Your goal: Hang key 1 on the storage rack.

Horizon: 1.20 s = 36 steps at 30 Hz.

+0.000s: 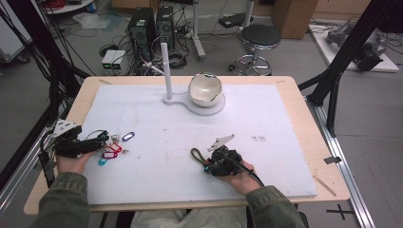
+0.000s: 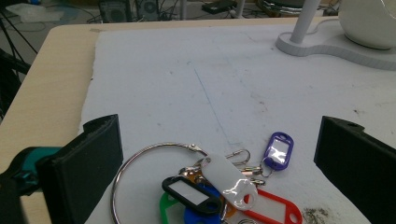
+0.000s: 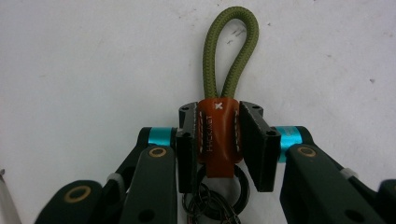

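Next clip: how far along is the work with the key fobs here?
Done: right tool has clamped the olive cord fob by its brown leather sleeve. In hand: left tool sits open around the key-tag bunch, ungripped. Left: the stand's post and bowl hold nothing visible.

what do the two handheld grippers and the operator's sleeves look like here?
Both grippers, left gripper and right gripper, are black with linkage arms, brass-coloured pivot pins and teal collars behind flat rectangular black pads. Each carries a grey three-cornered plate on top and trails a black cable. The person wears olive-green sleeves.
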Motion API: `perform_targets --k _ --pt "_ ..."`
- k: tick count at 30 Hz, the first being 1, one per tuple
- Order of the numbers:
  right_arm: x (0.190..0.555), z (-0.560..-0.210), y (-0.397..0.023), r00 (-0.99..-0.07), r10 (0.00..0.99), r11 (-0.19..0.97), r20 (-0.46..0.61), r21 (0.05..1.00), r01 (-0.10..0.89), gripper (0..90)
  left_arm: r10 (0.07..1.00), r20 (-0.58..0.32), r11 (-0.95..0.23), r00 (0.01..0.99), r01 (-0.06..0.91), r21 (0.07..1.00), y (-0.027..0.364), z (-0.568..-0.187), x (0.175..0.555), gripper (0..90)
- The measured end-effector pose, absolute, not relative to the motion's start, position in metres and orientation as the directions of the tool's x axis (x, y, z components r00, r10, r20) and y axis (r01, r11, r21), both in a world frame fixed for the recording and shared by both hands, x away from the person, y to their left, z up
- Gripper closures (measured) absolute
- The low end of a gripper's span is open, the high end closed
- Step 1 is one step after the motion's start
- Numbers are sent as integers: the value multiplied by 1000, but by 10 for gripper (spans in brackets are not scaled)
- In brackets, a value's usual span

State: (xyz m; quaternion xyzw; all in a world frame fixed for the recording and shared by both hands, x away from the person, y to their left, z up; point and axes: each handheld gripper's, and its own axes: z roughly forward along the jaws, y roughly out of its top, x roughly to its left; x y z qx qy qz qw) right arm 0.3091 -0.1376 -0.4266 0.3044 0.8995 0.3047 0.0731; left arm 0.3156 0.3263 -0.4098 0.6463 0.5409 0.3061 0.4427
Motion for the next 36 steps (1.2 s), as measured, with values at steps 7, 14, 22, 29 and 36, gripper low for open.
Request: perform_targets --k 7,14,22,29,36 --pt "308 -426 -135 -803 594 629 48 595 500 692 970 -83 -23 230 427 904 326 -410 316 17" --pt "307 -424 -136 -801 597 621 53 602 502 692 970 -85 -21 229 425 905 326 -410 315 17" --pt "309 -418 -139 -795 603 591 65 633 499 692 970 -83 -23 230 426 904 326 -410 315 17" --pt "310 -408 -139 -789 611 563 64 666 490 692 970 -84 -20 226 419 908 326 -409 315 17" --pt "315 -396 -145 -769 632 509 94 698 504 692 971 -83 -20 225 419 908 326 -409 314 17"
